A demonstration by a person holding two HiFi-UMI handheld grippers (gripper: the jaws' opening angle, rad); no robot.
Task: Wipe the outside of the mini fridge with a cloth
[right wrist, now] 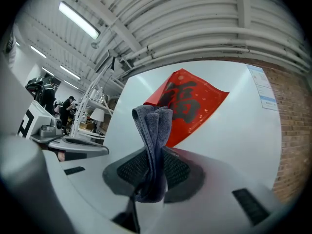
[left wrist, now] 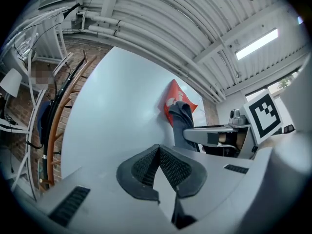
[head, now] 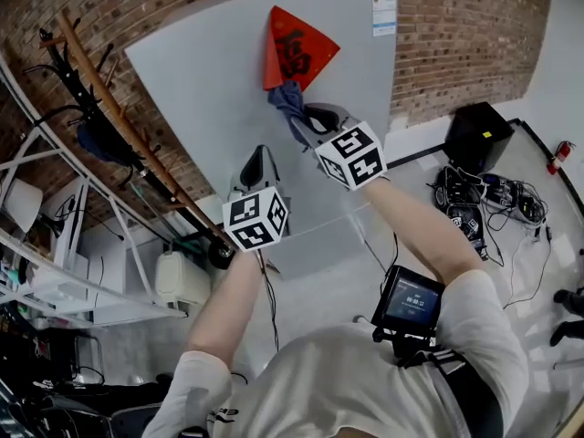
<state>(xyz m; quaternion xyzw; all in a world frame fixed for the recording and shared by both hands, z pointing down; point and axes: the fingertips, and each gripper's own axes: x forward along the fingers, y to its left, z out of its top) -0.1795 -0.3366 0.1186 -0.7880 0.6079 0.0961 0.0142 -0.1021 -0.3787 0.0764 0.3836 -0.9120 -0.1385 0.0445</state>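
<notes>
At fridge (head: 210, 89) front | cloth (right wrist: 152, 123) clamped in R gripper (right wrist: 155, 155) | L gripper (left wrist: 157, 150) closed

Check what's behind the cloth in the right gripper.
Behind the cloth, clamped in the right gripper, sits the red decal on the fridge's white face. The cloth covers one corner of the decal; whether it touches the surface can't be told.

The cloth (right wrist: 152, 130) looks soft and ribbed, the fridge (head: 210, 80) smooth matt, its red paper (head: 297, 48) glossy.

White short-sleeved shirt (head: 365, 386) — left gripper (left wrist: 157, 150) and right gripper (right wrist: 152, 165) grey, black-and-white marker cubes (head: 256, 219).
</notes>
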